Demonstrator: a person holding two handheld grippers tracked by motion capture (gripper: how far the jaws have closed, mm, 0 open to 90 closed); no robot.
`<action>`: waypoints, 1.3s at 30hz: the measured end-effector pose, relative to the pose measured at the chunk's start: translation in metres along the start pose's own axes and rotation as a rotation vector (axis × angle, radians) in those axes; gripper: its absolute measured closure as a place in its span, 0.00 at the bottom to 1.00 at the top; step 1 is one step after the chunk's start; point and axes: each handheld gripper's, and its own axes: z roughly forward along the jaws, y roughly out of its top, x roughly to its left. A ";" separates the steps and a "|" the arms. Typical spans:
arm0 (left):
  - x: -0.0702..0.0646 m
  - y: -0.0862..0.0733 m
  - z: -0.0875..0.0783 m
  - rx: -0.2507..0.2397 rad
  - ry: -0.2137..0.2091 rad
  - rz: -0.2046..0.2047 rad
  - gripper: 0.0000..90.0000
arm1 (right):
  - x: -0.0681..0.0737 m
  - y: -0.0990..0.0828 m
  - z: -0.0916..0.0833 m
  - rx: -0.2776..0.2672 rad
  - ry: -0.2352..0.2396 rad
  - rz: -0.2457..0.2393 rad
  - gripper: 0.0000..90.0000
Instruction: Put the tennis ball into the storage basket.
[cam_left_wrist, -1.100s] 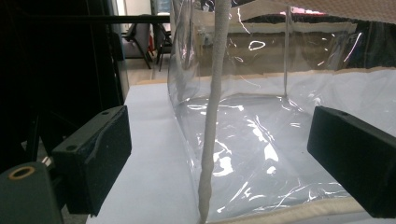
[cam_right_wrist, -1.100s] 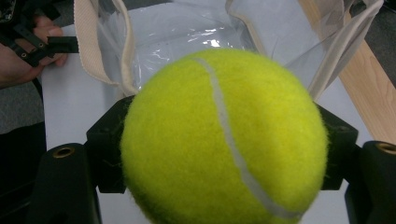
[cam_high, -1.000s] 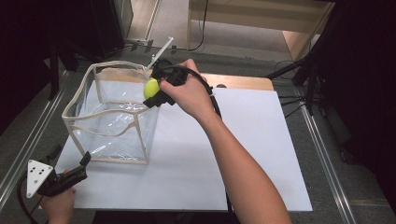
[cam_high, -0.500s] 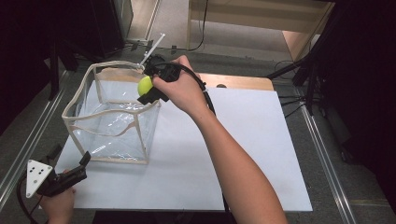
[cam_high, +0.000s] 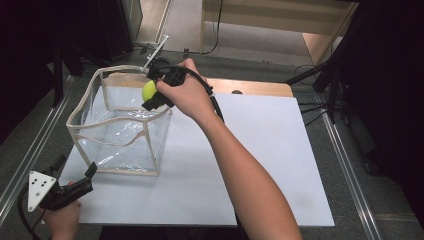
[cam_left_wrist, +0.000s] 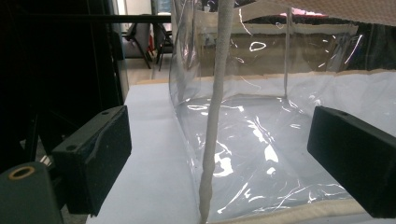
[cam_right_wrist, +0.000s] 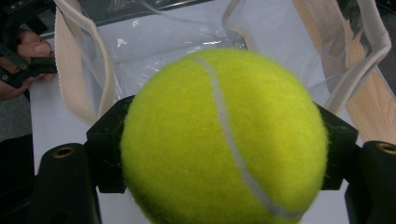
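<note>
One yellow-green ball, fuzzy with a pale curved seam, sits clamped between the jaws of the right gripper, held over the far right rim of the clear bag with beige trim. The left gripper rests at the near left corner of the white table, jaws wide apart and holding nothing, just beside the bag's corner.

ball in right gripper above bag, left gripper before bag

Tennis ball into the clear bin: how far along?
Done: right gripper has the tennis ball clamped and lifted above the clear bin at its far right corner. In hand: carrying it over the opening. Left: release; the bin looks empty. Left gripper is open near the bin's front corner.
</note>
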 end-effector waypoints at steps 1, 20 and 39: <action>0.000 0.000 0.000 0.000 0.000 -0.001 0.08 | 0.000 0.001 0.001 0.002 -0.003 -0.002 0.26; 0.001 0.000 0.000 0.000 0.002 0.000 0.08 | -0.003 0.005 0.027 0.038 0.003 0.003 0.26; 0.001 0.000 0.000 0.004 0.000 -0.001 0.08 | -0.001 0.002 0.049 0.114 0.010 -0.011 0.16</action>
